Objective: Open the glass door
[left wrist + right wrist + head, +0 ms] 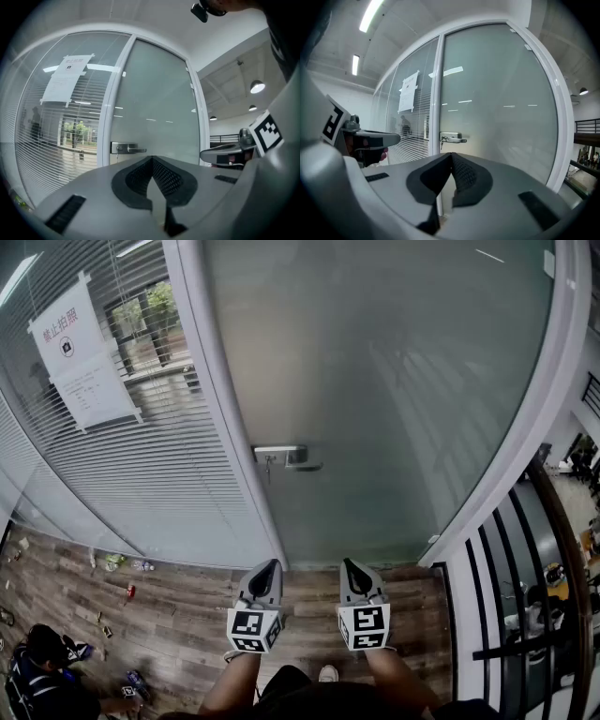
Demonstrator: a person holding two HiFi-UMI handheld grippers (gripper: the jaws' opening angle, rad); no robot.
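1. Meeting at their tips, the fingers of the left gripper [152,160] are closed on nothing, and those of the right gripper [451,155] are likewise pressed together and empty. With both shut, neither can take the handle until its jaws part, and a late opening would only knock against it
2. Both grippers are held side by side, pointing roughly level, well short of the glass door [394,371]. Its lever handle [286,457] sits at the door's left edge, just beside the white frame post [220,399]. A reach aimed slightly too far left would strike the post instead of the lever
3. The lever looks slim and smooth, so the pads may well slide off as it is pressed down, letting the latch spring back
4. Which way the door swings cannot be told. Pushing a door that must be pulled would strain the grip, and if it opens outward the person stands squarely in its path, with the black railing [506,596] close on the right limiting a sidestep
5. The frosted glass hides whatever stands behind it
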